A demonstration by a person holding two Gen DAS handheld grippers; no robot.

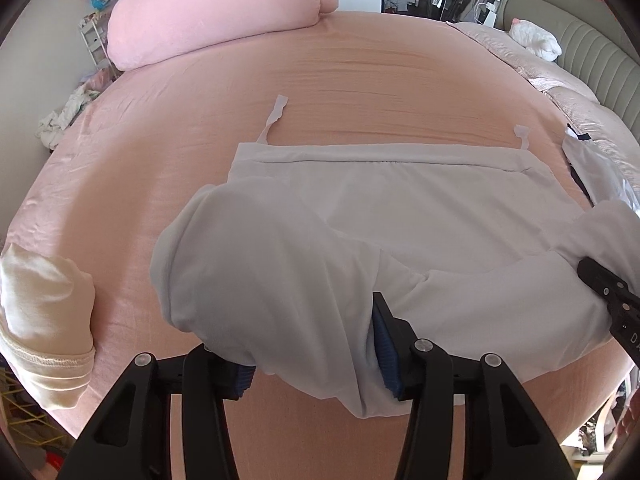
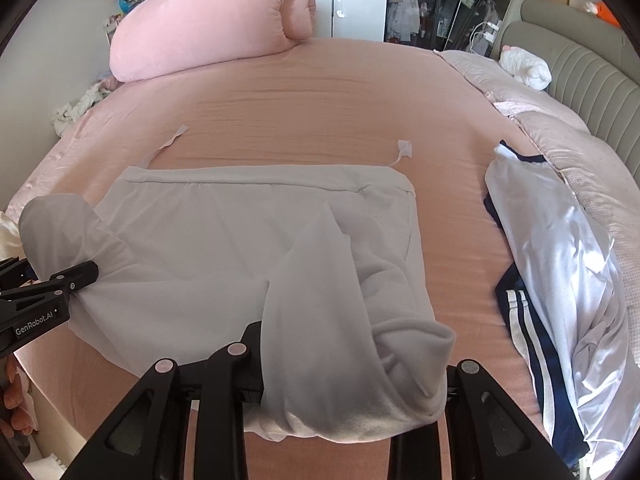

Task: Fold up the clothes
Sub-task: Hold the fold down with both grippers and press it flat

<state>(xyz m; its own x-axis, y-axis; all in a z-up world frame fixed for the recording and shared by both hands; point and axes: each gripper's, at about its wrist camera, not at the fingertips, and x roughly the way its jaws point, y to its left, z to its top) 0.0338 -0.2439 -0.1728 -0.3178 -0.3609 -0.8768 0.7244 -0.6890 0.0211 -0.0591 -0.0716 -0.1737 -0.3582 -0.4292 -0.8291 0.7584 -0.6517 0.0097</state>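
Pink bed (image 1: 360, 64) lies bare beyond white garment's (image 1: 400, 208) far edge.

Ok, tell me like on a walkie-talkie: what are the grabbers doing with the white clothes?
Left gripper and right gripper: jaws shut on white garment, near edge lifted. Far hem flat on pink bed. Shiny striped garment lies apart, to the right.

open pink sheet (image 2: 320, 92) beyond; satin garment (image 2: 560, 260) right, rolled duvet (image 2: 208, 20) far left
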